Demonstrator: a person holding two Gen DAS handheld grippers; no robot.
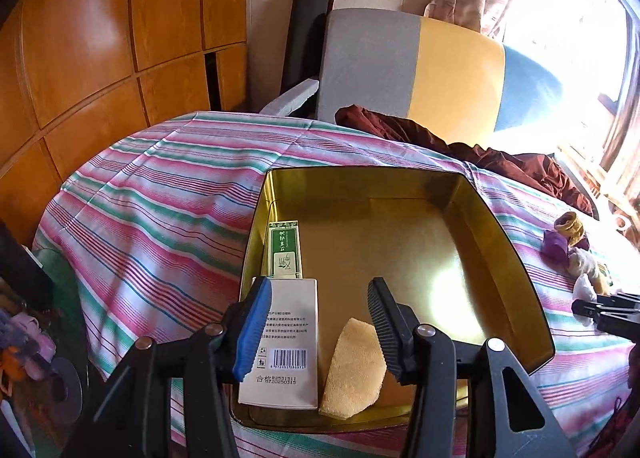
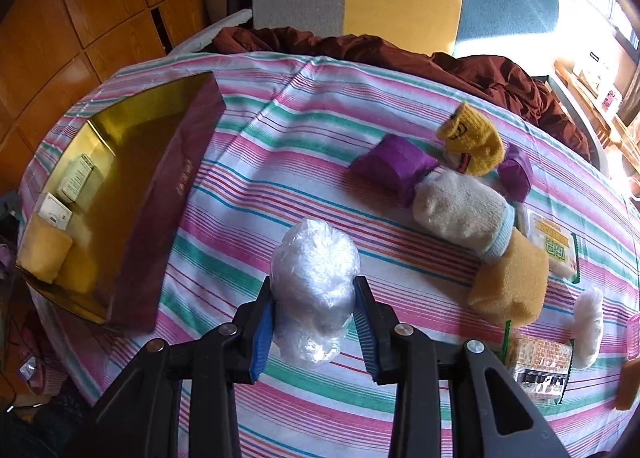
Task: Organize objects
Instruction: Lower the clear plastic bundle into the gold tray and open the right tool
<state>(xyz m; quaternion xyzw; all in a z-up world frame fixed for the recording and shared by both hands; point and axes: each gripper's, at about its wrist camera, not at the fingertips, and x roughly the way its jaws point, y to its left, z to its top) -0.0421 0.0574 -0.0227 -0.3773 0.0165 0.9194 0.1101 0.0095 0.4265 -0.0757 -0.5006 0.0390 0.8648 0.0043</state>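
Left gripper (image 1: 320,322) is held over the near end of the gold-lined tin box (image 1: 504,225); its jaws are parted and nothing is pinched between them. Beneath the gap lie a white carton (image 1: 292,338) with a barcode and a yellow sponge piece (image 1: 352,370), side by side on the box floor. A small green-labelled carton (image 1: 284,250) is seen further in, along the left wall.

Right gripper (image 2: 314,322) is closed on a crumpled clear plastic ball (image 2: 316,278), both pads pressed against its sides, above the striped cloth (image 2: 248,217).

The box, maroon outside, sits at left in the right wrist view. Laid out to the right on the cloth: purple packets (image 2: 396,169), a yellow knitted item (image 2: 472,145), a cream sock roll (image 2: 460,213), a tan sponge (image 2: 512,282), snack packets (image 2: 540,366).
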